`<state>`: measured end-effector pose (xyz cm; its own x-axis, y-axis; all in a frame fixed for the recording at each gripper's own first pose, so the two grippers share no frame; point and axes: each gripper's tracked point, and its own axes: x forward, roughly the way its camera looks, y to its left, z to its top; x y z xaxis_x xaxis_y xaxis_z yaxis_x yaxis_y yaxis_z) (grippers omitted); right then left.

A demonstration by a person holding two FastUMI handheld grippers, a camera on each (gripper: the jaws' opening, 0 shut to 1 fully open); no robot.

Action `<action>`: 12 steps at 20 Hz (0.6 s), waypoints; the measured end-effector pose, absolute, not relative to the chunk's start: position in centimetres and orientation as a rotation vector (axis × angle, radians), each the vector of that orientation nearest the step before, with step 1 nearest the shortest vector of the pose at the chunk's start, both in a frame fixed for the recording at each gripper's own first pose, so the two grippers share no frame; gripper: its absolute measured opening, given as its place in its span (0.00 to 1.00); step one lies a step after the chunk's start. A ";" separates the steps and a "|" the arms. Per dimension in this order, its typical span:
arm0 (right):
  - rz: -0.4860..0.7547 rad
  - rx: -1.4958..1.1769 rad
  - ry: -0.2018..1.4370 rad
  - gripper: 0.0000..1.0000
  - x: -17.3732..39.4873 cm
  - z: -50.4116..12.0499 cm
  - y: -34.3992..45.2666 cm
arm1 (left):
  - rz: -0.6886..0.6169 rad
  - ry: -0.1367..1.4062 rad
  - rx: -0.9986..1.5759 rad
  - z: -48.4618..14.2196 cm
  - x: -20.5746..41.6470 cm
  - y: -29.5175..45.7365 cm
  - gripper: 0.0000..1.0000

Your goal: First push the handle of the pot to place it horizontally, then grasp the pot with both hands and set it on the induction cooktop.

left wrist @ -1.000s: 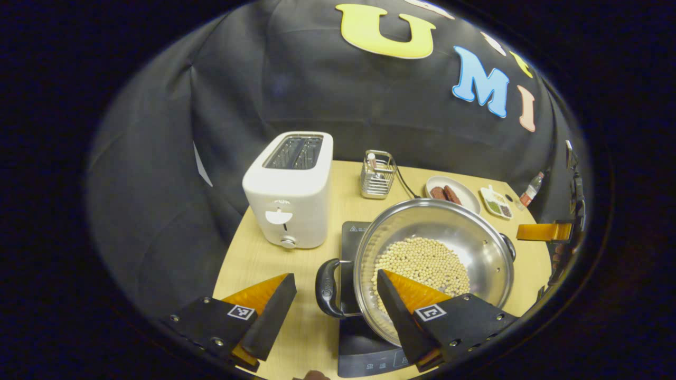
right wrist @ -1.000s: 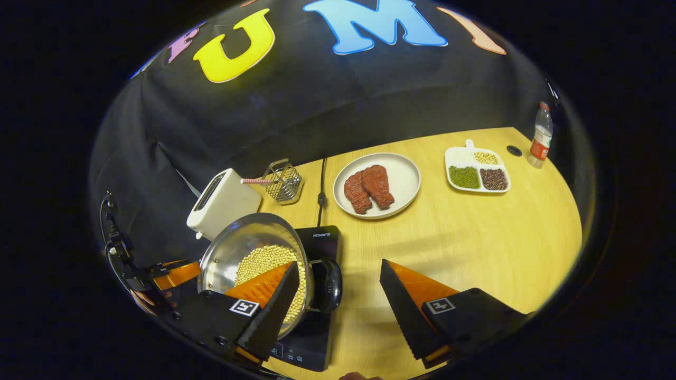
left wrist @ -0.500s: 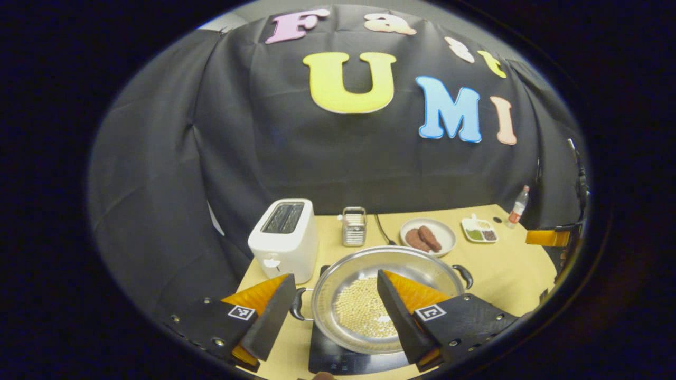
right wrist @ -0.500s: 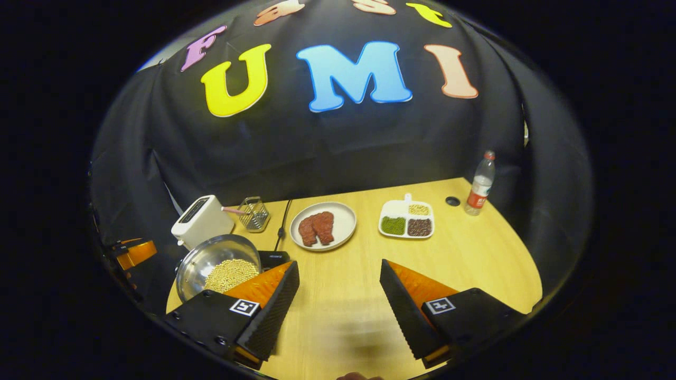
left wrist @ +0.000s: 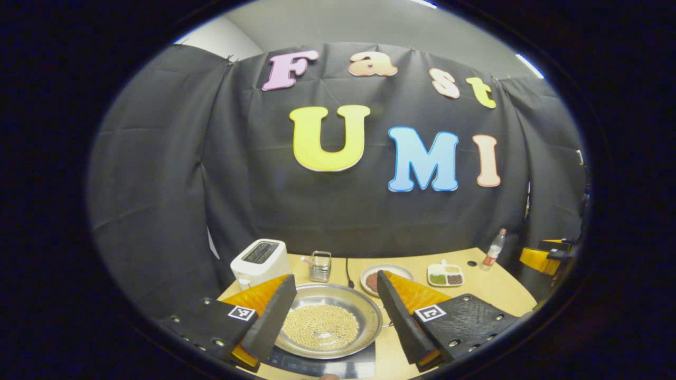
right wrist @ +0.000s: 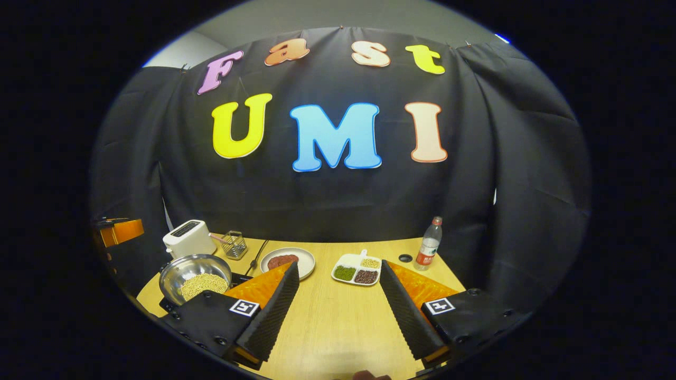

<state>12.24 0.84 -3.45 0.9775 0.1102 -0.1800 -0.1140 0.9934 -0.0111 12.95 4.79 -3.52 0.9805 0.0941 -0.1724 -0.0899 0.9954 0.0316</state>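
A shiny steel pot (left wrist: 330, 323) holding pale beans sits on the black induction cooktop (left wrist: 322, 365) near the table's front left. In the right gripper view the same pot (right wrist: 195, 277) shows at the left on the cooktop (right wrist: 240, 278). My left gripper (left wrist: 334, 315) is open, raised above and behind the pot, with nothing between its fingers. My right gripper (right wrist: 339, 303) is open over bare tabletop to the right of the pot. The other gripper (left wrist: 541, 257) shows small at the right edge of the left gripper view.
A white toaster (left wrist: 259, 261) and a wire holder (left wrist: 319, 265) stand behind the pot. A plate of meat (right wrist: 288, 260), a divided dish of beans (right wrist: 356, 271) and a plastic bottle (right wrist: 429, 248) line the back of the wooden table (right wrist: 338, 327).
Both grippers have drawn back and up from the pot, still open. The pot rests on the cooktop and looks smaller and farther away in both views.
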 end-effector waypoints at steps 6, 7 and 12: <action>0.085 -0.069 0.010 0.98 9.6 -0.7 -6.4 | 0.074 0.066 -0.001 -0.3 8.4 -6.5 0.93; 0.103 -0.061 0.017 0.98 8.8 -0.8 -7.3 | 0.088 0.059 -0.002 0.0 7.6 -7.7 0.93; 0.135 -0.012 0.028 0.98 5.4 -1.7 -11.1 | 0.082 0.019 -0.037 -0.9 2.6 -15.5 0.90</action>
